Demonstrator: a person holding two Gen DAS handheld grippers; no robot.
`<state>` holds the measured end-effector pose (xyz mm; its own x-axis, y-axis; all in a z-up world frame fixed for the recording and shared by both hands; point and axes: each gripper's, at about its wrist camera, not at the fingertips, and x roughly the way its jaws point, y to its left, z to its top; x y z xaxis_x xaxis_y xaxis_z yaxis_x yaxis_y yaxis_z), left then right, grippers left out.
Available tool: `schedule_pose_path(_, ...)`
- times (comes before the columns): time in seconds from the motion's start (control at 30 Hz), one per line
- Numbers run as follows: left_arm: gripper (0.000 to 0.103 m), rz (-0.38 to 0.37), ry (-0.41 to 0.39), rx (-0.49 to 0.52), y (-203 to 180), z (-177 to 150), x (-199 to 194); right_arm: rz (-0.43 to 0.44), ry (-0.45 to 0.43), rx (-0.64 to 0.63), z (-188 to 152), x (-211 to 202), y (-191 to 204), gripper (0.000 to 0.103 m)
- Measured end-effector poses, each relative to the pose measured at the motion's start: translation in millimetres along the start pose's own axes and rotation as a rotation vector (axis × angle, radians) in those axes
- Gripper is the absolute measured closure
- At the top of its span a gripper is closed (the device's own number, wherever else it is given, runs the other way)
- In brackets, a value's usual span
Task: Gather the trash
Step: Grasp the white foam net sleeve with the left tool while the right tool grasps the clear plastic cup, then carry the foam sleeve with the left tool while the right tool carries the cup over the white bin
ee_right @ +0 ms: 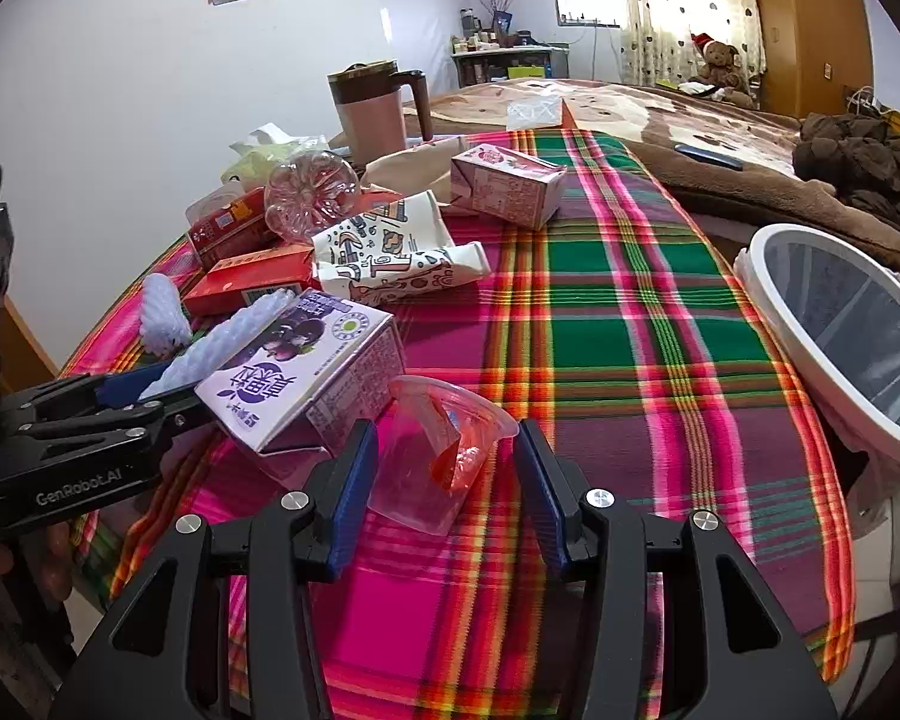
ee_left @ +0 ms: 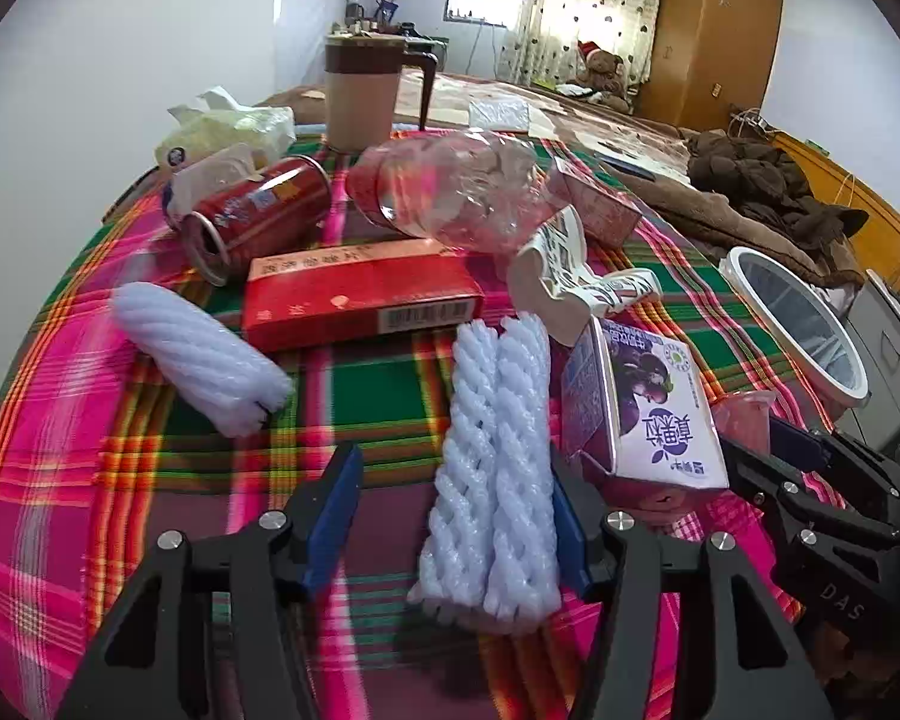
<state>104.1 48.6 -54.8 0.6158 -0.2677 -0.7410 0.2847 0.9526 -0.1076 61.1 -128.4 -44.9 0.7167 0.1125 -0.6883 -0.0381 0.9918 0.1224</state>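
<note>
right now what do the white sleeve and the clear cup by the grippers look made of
White sleeve: soft foam netting, matte, judging by its puffy woven ribs. Clear cup: thin glossy plastic, see-through and creased, with a red film lid partly peeled.

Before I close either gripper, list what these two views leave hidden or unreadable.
- Trash bin: its inside is too dark to read in either view; the right edge cuts it off in the right wrist view.
- Clear plastic cup: the purple carton and the right gripper hide most of it from the left wrist view.
- Red can: mostly behind the plastic bottle in the right wrist view.
- Foam net: its near end is blurred between the left gripper's fingers.
</note>
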Motion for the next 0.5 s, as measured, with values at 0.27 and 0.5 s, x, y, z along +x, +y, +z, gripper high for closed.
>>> schedule_pose_path(0.27,0.071,0.016,-0.003,-0.01,-3.1,2.4,1.9,0.001,-0.012,0.005,2.6,-1.7,-5.7,0.056)
schedule_pose_path(0.5,0.076,0.025,-0.064,-0.052,-1.0,3.9,-14.2,0.007,-0.03,0.005,4.9,-4.0,-11.2,0.058)
